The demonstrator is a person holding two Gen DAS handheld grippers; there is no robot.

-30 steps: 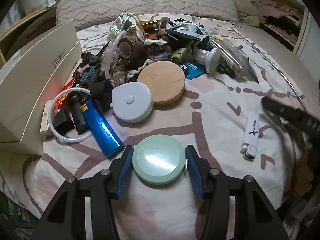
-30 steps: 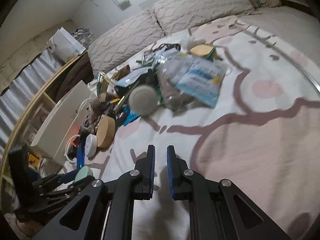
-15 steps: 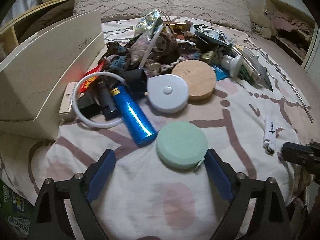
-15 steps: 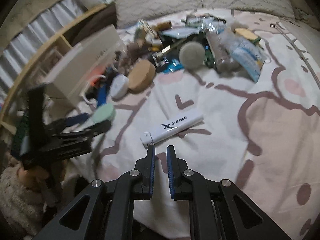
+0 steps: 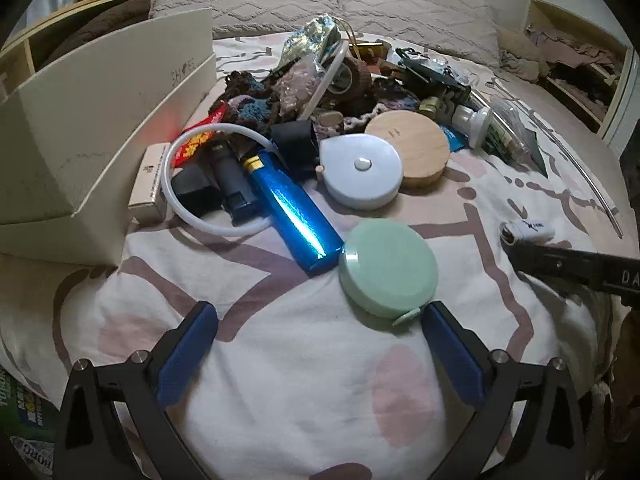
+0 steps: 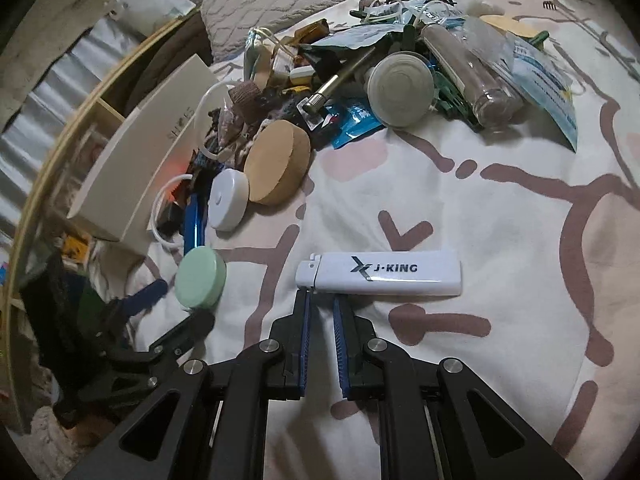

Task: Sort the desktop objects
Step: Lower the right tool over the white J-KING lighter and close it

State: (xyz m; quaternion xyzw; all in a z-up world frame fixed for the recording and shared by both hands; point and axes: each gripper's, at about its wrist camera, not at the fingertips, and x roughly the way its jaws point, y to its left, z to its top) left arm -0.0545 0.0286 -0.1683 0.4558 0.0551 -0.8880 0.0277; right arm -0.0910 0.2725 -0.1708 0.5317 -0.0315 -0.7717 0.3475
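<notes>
Grippers over the bed, one wide, one pinched

Left gripper is opening wide at the bottom of its view, holding nothing. Green round case is lying just past its right fingertip, touching the blue lighter. Right gripper is sitting pinched narrow, empty, just below the white lighter. Bare sheet is stretching to the right.

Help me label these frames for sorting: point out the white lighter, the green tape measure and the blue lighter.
white lighter [image 6: 394, 274]: right wrist view, middle of its printed body.
green tape measure [image 5: 387, 266]: left wrist view, centre of its flat top.
blue lighter [image 5: 294, 216]: left wrist view, middle of its shiny body.
</notes>
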